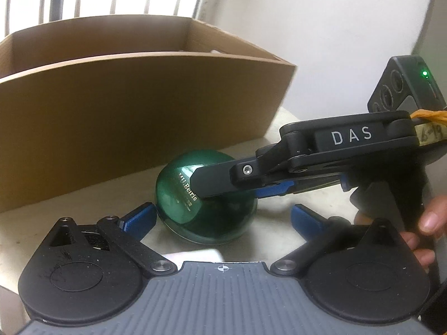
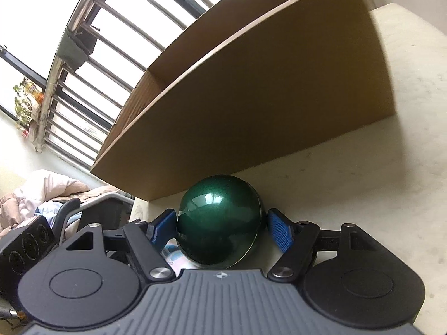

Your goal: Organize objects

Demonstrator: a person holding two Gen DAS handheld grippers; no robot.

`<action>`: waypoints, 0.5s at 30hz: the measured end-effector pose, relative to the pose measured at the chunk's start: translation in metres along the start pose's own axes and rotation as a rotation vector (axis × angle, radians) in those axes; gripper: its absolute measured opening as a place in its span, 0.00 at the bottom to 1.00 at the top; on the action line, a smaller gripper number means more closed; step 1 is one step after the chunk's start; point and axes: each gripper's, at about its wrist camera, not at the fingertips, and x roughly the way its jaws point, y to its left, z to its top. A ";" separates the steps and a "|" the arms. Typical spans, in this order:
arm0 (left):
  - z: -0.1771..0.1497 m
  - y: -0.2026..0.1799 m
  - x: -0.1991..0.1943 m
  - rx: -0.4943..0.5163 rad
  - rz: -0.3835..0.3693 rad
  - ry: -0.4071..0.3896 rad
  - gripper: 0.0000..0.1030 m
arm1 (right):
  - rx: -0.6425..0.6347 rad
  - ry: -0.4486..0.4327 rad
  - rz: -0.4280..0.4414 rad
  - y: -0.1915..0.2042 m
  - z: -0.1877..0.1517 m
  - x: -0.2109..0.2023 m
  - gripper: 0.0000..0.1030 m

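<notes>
Green and glossy, a dome-shaped container (image 1: 205, 195) with gold lettering sits at centre frame in the left wrist view, on a pale tabletop (image 1: 279, 195) just in front of an open cardboard box (image 1: 139, 106) that fills the upper left. The right gripper (image 2: 222, 230) reaches in from the right edge of that view; its own camera shows the container (image 2: 219, 220) low in the middle, framed by two blue pads (image 2: 164, 227) spread wide, the left one touching or nearly so, the right one a little apart. Nothing is gripped yet. The left gripper (image 1: 222, 219) waits at the bottom of its frame, jaws wide and holding nothing, near the container.

The danger lies in the curved, slick shell: if the pads close above its widest part, it may squirt out and roll toward the box wall or off the table. A low, centred squeeze looks safer. The two grippers are also close enough to collide.
</notes>
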 end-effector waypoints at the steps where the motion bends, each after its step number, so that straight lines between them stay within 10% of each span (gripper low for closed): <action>1: -0.001 -0.005 0.002 0.006 -0.003 0.003 1.00 | 0.005 -0.002 -0.001 -0.003 -0.002 -0.004 0.73; 15: -0.021 -0.062 0.016 0.024 -0.052 -0.006 1.00 | -0.006 -0.041 -0.014 -0.032 -0.023 -0.048 0.75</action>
